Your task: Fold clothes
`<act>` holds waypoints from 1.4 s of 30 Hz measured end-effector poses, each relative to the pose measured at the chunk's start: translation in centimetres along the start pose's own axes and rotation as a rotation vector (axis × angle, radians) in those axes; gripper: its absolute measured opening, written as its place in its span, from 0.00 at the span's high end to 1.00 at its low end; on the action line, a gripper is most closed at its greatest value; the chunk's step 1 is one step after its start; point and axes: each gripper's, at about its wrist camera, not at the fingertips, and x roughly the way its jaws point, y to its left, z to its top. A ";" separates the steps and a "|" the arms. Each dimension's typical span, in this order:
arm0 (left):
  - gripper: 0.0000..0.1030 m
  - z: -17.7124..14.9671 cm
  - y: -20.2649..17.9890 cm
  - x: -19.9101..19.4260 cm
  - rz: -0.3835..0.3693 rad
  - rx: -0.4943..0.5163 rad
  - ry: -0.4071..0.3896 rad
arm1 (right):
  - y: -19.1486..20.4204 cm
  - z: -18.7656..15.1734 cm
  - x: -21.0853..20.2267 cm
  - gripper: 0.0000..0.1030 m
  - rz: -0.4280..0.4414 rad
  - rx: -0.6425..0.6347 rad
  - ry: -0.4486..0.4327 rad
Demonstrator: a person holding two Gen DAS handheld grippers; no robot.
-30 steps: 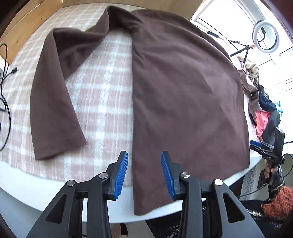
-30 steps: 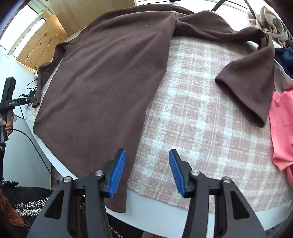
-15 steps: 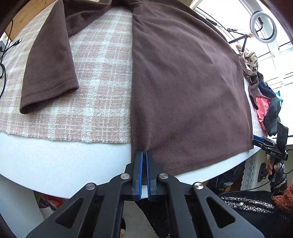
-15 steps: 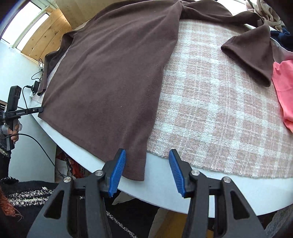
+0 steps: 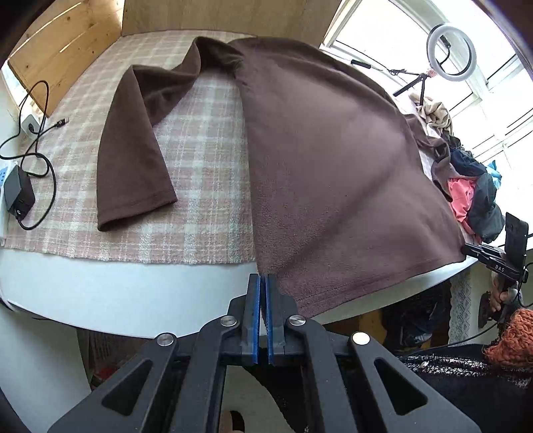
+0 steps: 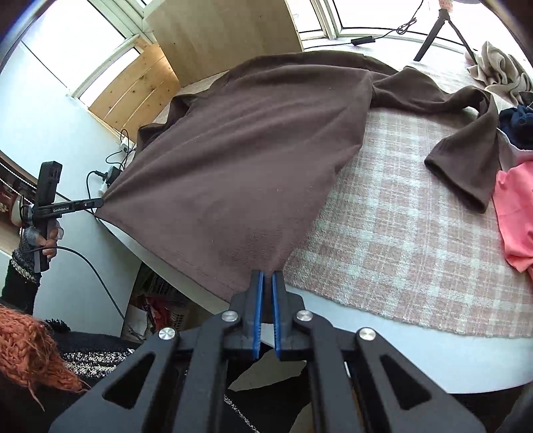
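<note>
Brown sweater (image 5: 326, 160) lies spread across checked tabletop (image 5: 206, 186). Left gripper (image 5: 262, 283) and right gripper (image 6: 267, 278) each clamp a hem corner at 6 o'clock, jaws narrow, likely to lift the hem for folding.

A white bench (image 5: 100, 293) is being covered by a pink plaid cloth (image 6: 416, 233). Daylight is being let in through large windows (image 5: 383, 30), pale wooden panels (image 6: 213, 30) are being leaned against them, and a ring light (image 5: 451, 52) is being propped on the sill.
</note>
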 end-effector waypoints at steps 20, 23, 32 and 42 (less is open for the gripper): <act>0.97 -1.0 1.1 3.3 0.000 -0.008 0.115 | -2.8 -1.6 2.2 0.97 -0.157 -0.013 0.192; 0.93 -1.2 1.7 1.9 -0.005 -0.032 0.091 | -2.5 -1.4 0.9 0.85 -0.191 -0.041 0.191; 0.86 3.0 1.9 2.2 -0.022 -0.040 0.015 | -6.0 6.8 -2.0 0.67 -0.198 0.023 -0.094; 0.82 9.4 -0.6 6.7 0.041 0.039 0.041 | -14.2 21.4 4.4 0.63 -0.068 0.229 -0.188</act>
